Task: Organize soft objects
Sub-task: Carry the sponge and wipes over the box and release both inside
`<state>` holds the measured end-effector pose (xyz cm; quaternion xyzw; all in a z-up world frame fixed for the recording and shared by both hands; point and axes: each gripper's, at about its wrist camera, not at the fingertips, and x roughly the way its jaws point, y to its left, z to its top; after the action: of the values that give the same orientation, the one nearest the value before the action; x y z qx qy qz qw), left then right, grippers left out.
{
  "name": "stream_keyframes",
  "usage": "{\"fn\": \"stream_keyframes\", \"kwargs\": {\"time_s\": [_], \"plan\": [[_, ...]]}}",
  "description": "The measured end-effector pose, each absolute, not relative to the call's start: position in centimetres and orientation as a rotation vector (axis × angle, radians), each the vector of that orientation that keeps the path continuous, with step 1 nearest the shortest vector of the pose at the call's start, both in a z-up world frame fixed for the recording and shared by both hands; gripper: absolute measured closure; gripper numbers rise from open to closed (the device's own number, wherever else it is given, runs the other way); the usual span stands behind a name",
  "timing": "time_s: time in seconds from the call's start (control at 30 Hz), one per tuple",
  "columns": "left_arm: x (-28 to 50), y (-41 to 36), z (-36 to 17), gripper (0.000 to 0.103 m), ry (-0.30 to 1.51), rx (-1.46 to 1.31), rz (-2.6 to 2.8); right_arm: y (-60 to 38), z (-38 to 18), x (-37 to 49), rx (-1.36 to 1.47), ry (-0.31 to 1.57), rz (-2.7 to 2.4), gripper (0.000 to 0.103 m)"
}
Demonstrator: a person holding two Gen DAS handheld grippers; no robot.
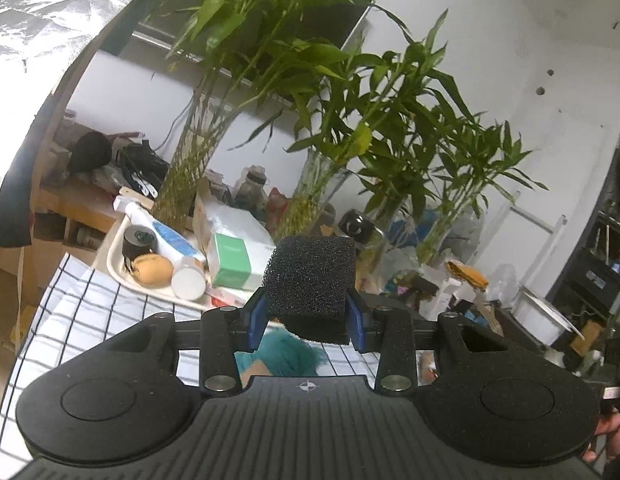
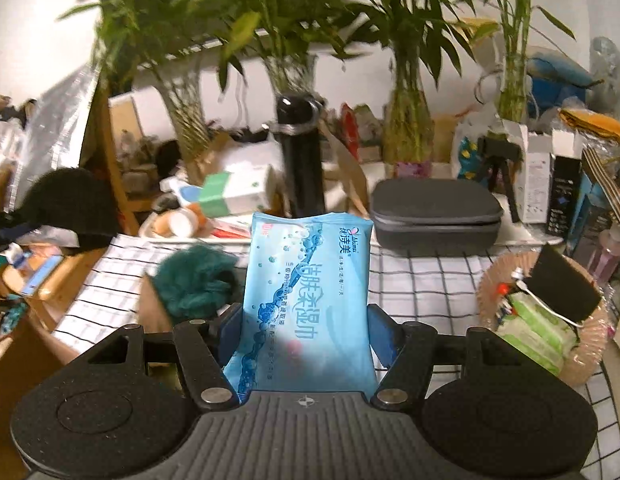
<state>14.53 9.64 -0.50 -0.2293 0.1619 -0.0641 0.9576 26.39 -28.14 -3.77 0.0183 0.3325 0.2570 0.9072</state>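
Note:
My left gripper point(image 1: 307, 320) is shut on a black foam sponge point(image 1: 312, 280) and holds it above the checked tablecloth point(image 1: 89, 308). A teal fluffy toy point(image 1: 285, 354) lies on the cloth just below it. My right gripper point(image 2: 305, 328) is shut on a blue pack of wet wipes point(image 2: 307, 292), held upright above the cloth. The same teal toy point(image 2: 195, 284) sits to its left. A round wicker basket point(image 2: 590, 344) at the right holds green tissue packs point(image 2: 530, 328) and another black sponge point(image 2: 562, 280).
A white tray point(image 1: 121, 272) with a tube, a potato and boxes stands at the back left. Several vases of bamboo point(image 1: 310, 200) line the back. A black bottle point(image 2: 301, 160) and a grey zip case point(image 2: 434, 216) stand behind the cloth. Clutter fills the right side.

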Motion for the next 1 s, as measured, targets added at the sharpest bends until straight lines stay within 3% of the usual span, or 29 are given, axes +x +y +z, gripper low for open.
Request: {"fn": "stream_keyframes", "kwargs": {"time_s": [0.53,1.0], "plan": [[7.6,5.9,3.7,0.064,0.386,-0.349,-0.231,-27.8,-2.2,21.0,0.059,0.645,0.661,0.036],[3.4,1.2,3.4,0.064,0.536,-0.108,-0.257,-25.8,-2.0,15.1,0.014,0.638,0.751,0.036]]}}
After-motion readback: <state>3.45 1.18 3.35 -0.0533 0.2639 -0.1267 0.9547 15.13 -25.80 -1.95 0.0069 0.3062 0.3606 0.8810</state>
